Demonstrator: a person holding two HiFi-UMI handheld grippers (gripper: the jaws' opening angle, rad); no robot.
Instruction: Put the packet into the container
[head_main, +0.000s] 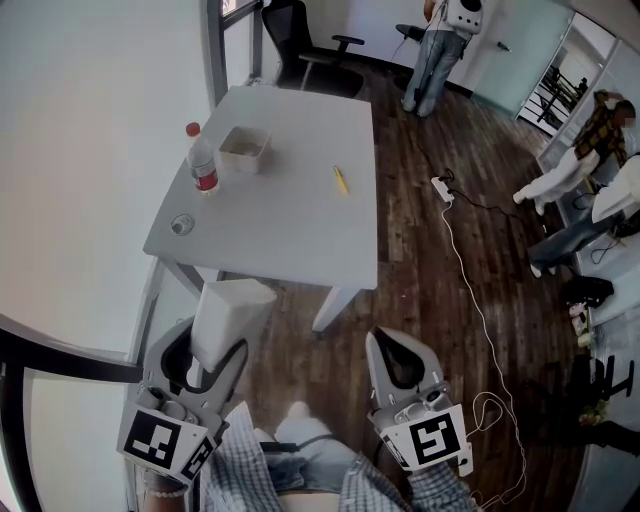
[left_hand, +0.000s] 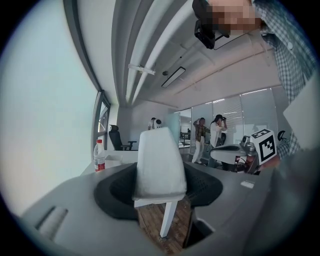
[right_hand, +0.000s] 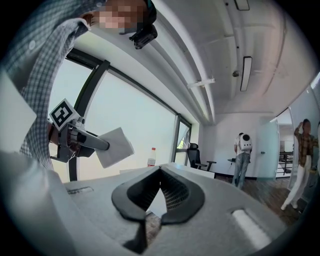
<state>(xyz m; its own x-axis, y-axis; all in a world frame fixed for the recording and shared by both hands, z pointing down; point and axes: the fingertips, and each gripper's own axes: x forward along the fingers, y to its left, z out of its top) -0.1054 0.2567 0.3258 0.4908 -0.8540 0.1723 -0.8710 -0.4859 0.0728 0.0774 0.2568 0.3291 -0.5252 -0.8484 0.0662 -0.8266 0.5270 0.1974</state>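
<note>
My left gripper (head_main: 214, 358) is shut on a white packet (head_main: 230, 313), which stands up from its jaws in front of the white table's (head_main: 290, 225) near edge. In the left gripper view the packet (left_hand: 159, 165) fills the middle, pinched at its lower end by the left gripper (left_hand: 159, 194). A small pale container (head_main: 244, 147) sits at the far left of the table, well beyond the packet. My right gripper (head_main: 388, 345) hangs to the right, shut with nothing in it. The right gripper (right_hand: 159, 176) view shows the packet (right_hand: 115, 146) off to its left.
A water bottle (head_main: 203, 160) with a red cap stands beside the container, a small glass (head_main: 182, 224) near the table's left corner, a yellow stick (head_main: 341, 180) mid-table. A black chair (head_main: 300, 45) is behind the table. A power strip (head_main: 442, 188) and cable lie on the wooden floor; people stand at the back.
</note>
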